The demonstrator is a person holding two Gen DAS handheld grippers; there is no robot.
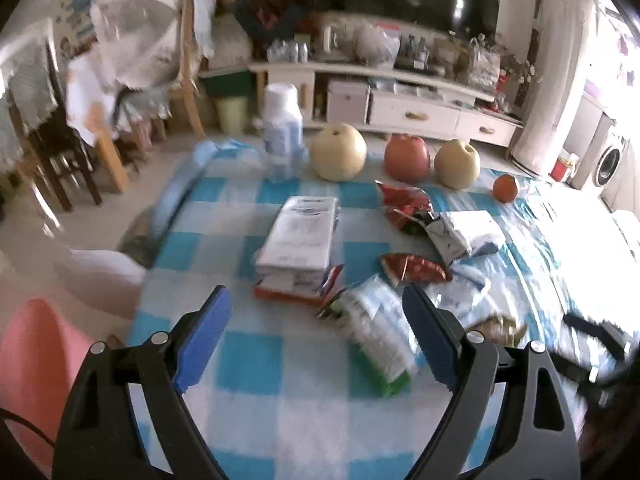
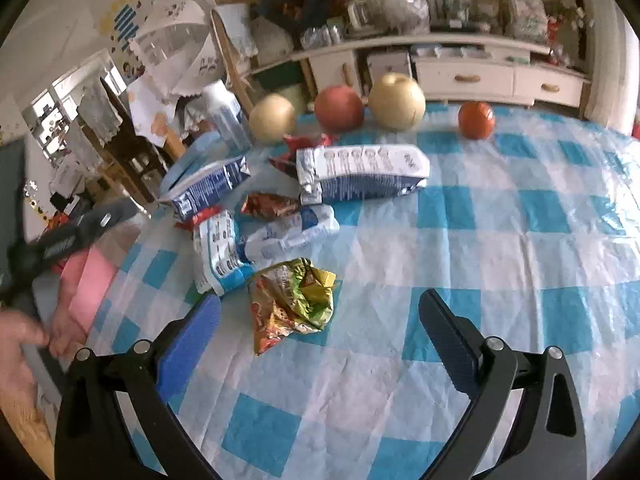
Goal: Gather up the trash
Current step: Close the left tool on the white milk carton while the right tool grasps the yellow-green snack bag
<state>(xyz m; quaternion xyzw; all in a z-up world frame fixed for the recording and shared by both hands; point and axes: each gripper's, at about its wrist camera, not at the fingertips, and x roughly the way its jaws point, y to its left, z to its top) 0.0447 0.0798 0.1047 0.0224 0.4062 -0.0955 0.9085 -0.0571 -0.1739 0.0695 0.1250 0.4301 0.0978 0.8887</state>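
On checked tabletop point(image 2: 500, 240): trash uncollected, both tools apart & empty.
Crumpled yellow wrapper point(image 2: 294, 300) just ahead of right tool point(image 2: 320, 320); cartons, wrappers beyond it; left tool point(image 1: 316, 324) over green-white pack point(image 1: 378, 340).

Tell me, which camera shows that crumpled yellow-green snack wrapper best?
The right wrist view: the yellow-green wrapper lies sharp and whole just ahead of the open right tongs. The left wrist view catches only a blurred scrap behind one finger.
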